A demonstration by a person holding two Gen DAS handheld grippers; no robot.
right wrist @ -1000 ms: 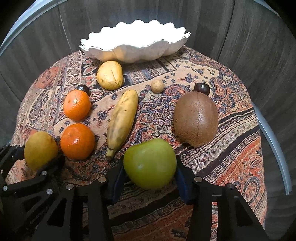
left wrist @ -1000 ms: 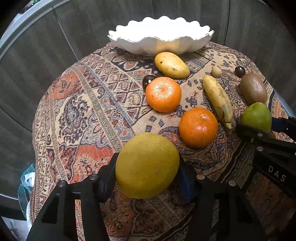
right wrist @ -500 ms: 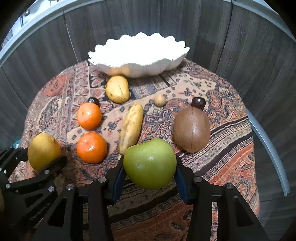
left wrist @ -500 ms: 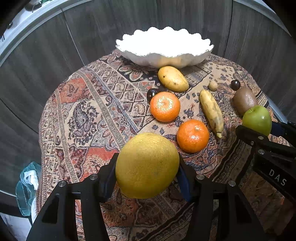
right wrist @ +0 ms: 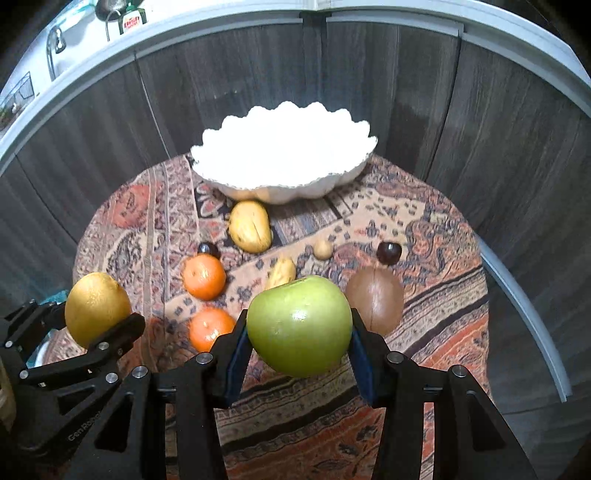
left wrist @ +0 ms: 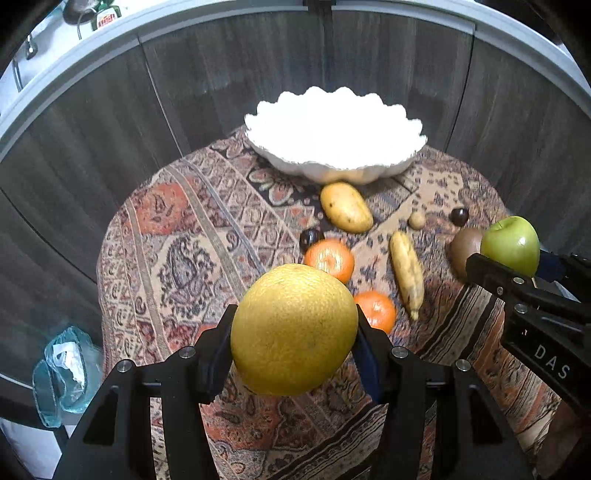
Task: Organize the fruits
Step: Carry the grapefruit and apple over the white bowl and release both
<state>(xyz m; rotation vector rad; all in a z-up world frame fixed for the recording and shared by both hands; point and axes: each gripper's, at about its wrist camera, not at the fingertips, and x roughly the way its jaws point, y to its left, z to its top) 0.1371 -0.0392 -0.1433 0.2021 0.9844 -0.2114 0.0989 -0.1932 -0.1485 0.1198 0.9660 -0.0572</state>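
Note:
My left gripper (left wrist: 293,343) is shut on a large yellow citrus fruit (left wrist: 293,328), held above the patterned tablecloth (left wrist: 177,236). Over the cloth's right side my right gripper (right wrist: 297,343) is shut on a green apple (right wrist: 299,325). A white scalloped bowl (left wrist: 332,129) stands at the far end of the table. On the cloth lie a mango (left wrist: 345,207), two oranges (left wrist: 330,258) (left wrist: 376,310), a banana (left wrist: 406,271), a kiwi (right wrist: 375,300), two dark plums (right wrist: 388,253) (left wrist: 310,238) and a small tan fruit (right wrist: 322,249).
Dark wood-look cabinet doors (left wrist: 92,140) ring the small round table under a pale countertop edge (right wrist: 221,33). A clear bag (left wrist: 62,373) lies on the floor to the left. A tap and bottle sit on the counter at top left.
Both grippers have risen with their fruit, the citrus and the apple. The table and its fruit look smaller and farther below, and more of the cabinets and counter shows.

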